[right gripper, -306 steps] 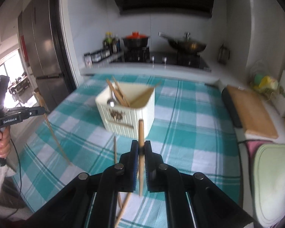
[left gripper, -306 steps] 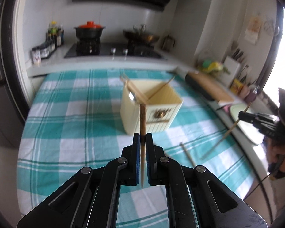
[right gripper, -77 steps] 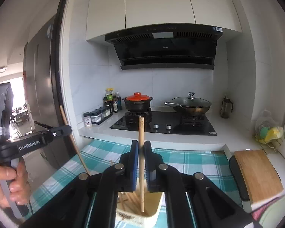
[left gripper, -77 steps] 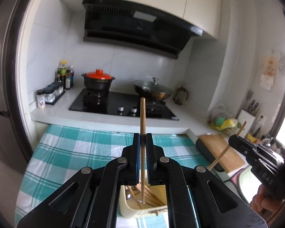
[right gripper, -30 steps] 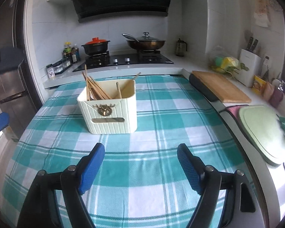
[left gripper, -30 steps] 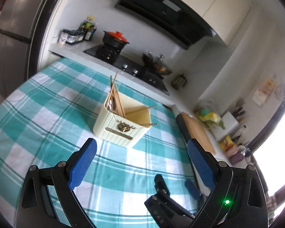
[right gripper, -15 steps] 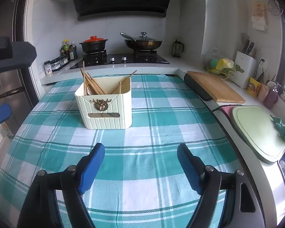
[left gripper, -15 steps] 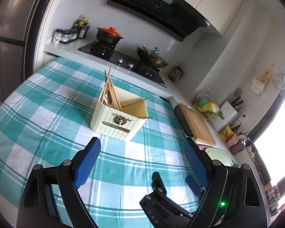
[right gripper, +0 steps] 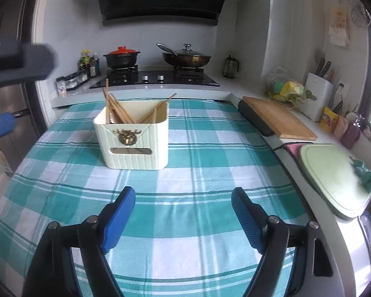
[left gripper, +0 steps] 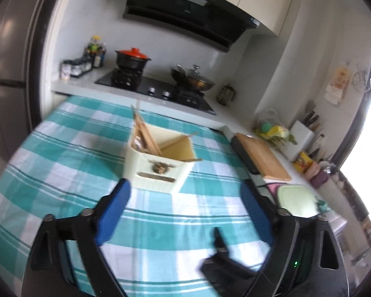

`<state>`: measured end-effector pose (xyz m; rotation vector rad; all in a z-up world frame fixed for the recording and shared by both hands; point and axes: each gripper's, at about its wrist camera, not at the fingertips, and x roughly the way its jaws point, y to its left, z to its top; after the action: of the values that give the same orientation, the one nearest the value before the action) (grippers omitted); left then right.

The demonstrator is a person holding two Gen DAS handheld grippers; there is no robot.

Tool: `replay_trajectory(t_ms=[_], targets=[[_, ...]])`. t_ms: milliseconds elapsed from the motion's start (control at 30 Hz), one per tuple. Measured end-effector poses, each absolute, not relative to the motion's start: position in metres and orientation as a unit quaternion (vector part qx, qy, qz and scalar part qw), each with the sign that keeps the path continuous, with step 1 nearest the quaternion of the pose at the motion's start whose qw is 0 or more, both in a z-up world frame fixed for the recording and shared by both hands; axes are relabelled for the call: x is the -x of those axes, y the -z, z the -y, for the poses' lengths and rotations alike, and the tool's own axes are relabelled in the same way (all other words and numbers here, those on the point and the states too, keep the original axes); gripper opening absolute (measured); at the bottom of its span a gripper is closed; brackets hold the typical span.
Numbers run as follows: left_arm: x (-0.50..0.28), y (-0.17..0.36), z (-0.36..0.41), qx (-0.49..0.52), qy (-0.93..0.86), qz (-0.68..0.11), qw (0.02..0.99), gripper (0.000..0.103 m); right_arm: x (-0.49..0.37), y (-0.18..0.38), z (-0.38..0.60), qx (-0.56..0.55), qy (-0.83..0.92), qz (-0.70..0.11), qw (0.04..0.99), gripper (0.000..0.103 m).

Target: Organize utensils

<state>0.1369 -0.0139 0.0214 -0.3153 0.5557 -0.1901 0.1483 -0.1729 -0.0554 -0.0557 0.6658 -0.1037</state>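
Chopsticks (right gripper: 116,110) stand mid-frame in the cream holder (right gripper: 133,143). They look light, stiff, slippery; pinch one mid-stick. Left gripper (left gripper: 185,210), just opening wider, and right gripper (right gripper: 183,212) gape wide, empty.

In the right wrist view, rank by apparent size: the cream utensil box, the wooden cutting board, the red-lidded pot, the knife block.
1. cream utensil box, nearest the camera, so nearness inflates it
2. wooden cutting board, close behind; foreshortened, so the gap is unsure
3. red-lidded pot and knife block look alike
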Motion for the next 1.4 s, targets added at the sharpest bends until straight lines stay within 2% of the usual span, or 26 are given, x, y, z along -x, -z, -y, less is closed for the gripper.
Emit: replay_trajectory(t_ms=[33,300,367,500,567,1133,1400], targets=[[-0.137,-0.021,0.010,0.146,0.080,-0.270,0.948,0.101,-0.149,0.053,0.177,0.017,0.049,-0.327,0.944,0.082],[-0.138,-0.019,-0.011,0.023,-0.061,-0.263,0.963,0.102,-0.147,0.026,0.183,0.011,0.045,-0.294,0.955,0.084],[-0.139,-0.019,-0.012,0.010,-0.072,-0.270,0.960,0.103,-0.141,0.015,0.179,0.015,0.043,-0.273,0.961,0.090],[-0.138,-0.022,-0.011,0.002,-0.079,-0.285,0.955,0.103,-0.133,-0.004,0.176,0.016,0.034,-0.251,0.967,0.094],[-0.137,-0.024,-0.011,-0.002,-0.087,-0.291,0.953,0.103,-0.129,-0.011,0.175,0.017,0.032,-0.243,0.969,0.103],[-0.117,-0.044,-0.021,0.035,-0.018,-0.268,0.963,0.103,-0.114,-0.033,0.162,0.019,0.008,-0.242,0.970,0.103],[-0.117,-0.045,-0.011,0.010,-0.025,-0.271,0.962,0.103,-0.106,-0.040,0.163,0.023,0.014,-0.235,0.972,0.103]])
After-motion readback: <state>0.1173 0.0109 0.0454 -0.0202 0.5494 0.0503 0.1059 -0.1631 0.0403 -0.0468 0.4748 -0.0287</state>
